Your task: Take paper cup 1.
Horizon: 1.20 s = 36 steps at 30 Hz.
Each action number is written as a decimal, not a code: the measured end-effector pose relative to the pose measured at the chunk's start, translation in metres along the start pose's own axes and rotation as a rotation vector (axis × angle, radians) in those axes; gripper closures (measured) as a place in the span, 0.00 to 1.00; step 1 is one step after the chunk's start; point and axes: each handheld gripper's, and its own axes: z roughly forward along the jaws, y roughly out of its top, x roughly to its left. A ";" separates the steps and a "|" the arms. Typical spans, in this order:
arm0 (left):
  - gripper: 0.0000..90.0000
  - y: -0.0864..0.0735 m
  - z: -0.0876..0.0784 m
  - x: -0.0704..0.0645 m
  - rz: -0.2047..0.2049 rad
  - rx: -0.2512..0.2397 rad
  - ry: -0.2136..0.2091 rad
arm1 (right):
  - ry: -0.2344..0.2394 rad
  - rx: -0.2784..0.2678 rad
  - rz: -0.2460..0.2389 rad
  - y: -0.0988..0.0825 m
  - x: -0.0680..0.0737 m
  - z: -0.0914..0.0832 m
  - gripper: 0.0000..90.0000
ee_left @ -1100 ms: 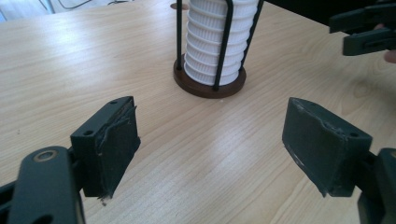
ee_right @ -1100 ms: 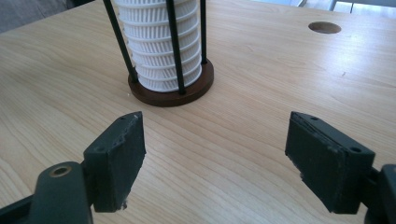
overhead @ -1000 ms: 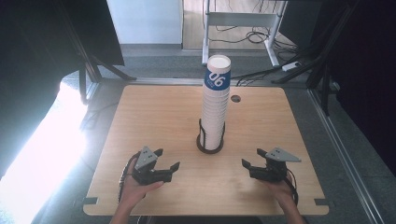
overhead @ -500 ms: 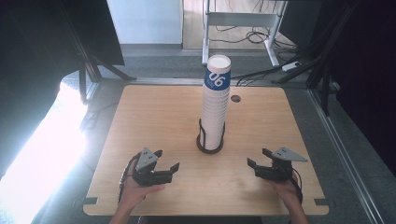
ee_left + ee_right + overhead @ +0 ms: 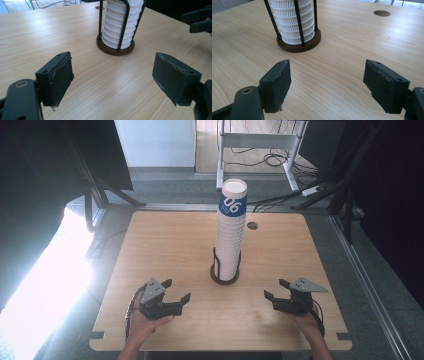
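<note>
cups (image 5: 230,236) stacked in a tall white column stand in a wire holder (image 5: 225,272) at the centre of the tabletop (image 5: 165,245), a round hole (image 5: 252,226) upper right of them. left hand-held gripper (image 5: 178,290) lower left has just been opening, right hand-held gripper (image 5: 275,289) lower right closing; both gape on bare wood, well apart from the stack.

Cup stack (image 5: 122,22) top cut off
</note>
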 end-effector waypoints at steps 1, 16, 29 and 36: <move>0.19 0.003 -0.001 0.001 -0.009 -0.005 -0.003 | 0.002 -0.001 0.002 0.000 0.000 0.000 0.25; 0.17 0.033 0.026 -0.001 0.049 -0.019 -0.037 | -0.002 -0.018 -0.003 0.003 0.001 -0.003 0.27; 0.16 0.082 0.065 -0.006 0.074 -0.048 -0.108 | -0.001 -0.002 -0.009 0.000 0.006 -0.001 0.27; 0.15 0.108 0.084 -0.008 0.075 -0.052 -0.110 | 0.001 0.006 -0.011 -0.001 0.007 0.001 0.28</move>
